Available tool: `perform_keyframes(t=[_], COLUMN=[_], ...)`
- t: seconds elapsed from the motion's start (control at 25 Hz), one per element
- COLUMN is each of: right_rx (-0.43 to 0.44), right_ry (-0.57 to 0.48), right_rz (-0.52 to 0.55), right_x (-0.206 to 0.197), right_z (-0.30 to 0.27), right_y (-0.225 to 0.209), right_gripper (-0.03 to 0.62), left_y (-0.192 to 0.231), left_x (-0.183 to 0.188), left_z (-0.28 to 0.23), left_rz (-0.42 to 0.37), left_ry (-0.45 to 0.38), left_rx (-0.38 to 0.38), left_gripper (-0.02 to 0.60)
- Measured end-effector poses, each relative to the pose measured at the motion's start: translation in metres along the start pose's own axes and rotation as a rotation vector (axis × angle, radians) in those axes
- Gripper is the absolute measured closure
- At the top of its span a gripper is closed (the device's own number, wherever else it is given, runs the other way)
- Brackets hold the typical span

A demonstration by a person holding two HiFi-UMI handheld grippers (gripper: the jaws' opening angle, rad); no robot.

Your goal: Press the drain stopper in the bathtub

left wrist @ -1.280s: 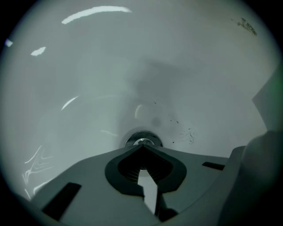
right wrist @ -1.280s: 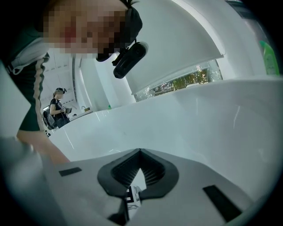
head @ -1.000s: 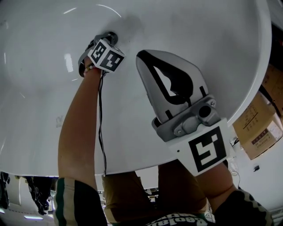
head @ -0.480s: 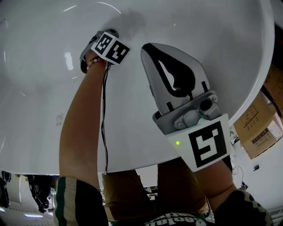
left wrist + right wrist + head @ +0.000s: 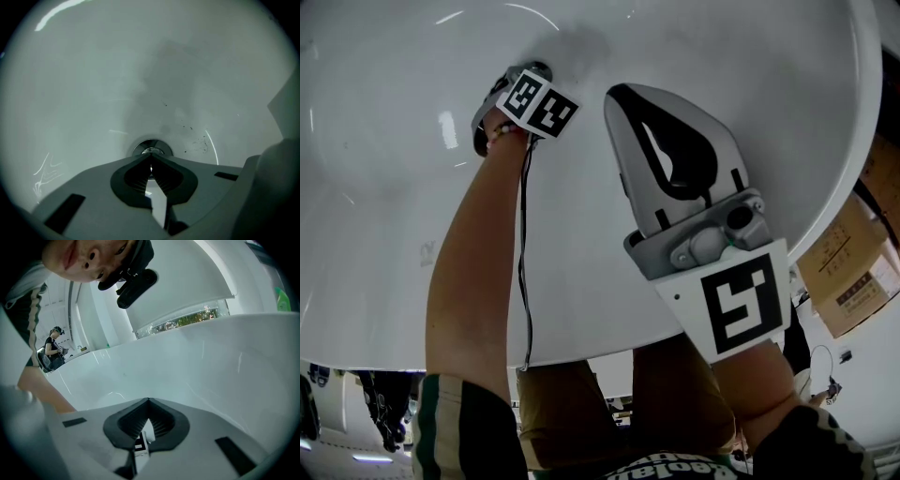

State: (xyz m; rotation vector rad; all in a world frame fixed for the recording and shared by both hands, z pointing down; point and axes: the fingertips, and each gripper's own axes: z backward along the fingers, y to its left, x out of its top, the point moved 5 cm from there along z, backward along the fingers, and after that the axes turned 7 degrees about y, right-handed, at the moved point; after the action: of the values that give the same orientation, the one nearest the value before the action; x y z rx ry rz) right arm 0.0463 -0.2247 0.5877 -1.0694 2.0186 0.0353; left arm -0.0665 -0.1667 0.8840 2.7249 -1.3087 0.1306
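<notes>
The chrome drain stopper (image 5: 151, 149) sits in the floor of the white bathtub (image 5: 93, 93). My left gripper (image 5: 151, 160) is shut, and its closed tips rest right at the near edge of the stopper; whether they touch it I cannot tell. In the head view its marker cube (image 5: 541, 103) hides most of the drain (image 5: 536, 69). My right gripper (image 5: 619, 94) is shut on nothing and hangs above the tub floor, to the right of the left one. In its own view the right gripper (image 5: 148, 401) points at the tub's far wall (image 5: 211, 357).
A black cable (image 5: 523, 272) runs down along the left forearm (image 5: 473, 272). Cardboard boxes (image 5: 853, 272) stand beyond the tub's rim (image 5: 865, 141) at the right. Another person (image 5: 55, 352) stands far off in the right gripper view.
The left gripper has moved a little farther in toward the drain. The right gripper has drifted slightly right and up. Both stayed shut.
</notes>
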Motion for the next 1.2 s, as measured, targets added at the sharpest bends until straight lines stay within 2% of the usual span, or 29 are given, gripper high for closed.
perform_keyframes(t=[0.28,0.48,0.72,1.2], right_rx=[-0.054,-0.056,-0.066,-0.078], right_ry=[0.033,0.041,0.029,0.031], right_rz=[-0.014,-0.028,-0.036,-0.029], right_x=[-0.003,-0.005,-0.005,-0.006], right_z=[-0.001,-0.001,-0.001,0.000], right_y=[-0.006,-0.007,-0.011,-0.011], right_gripper=[0.583,0.583,0.583,0.583], left_y=[0.002,0.004,0.001,-0.001], left_x=[0.000,-0.003,-0.003,-0.003], left_z=[0.011,0.012,0.013,0.012], left_rz=[-0.024,0.054,0.036,0.036], left_ry=[0.021,-0.016,-0.025,-0.044], left_rx=[-0.047,-0.104,-0.044,-0.031], left_gripper=[0.574,0.574,0.574,0.574])
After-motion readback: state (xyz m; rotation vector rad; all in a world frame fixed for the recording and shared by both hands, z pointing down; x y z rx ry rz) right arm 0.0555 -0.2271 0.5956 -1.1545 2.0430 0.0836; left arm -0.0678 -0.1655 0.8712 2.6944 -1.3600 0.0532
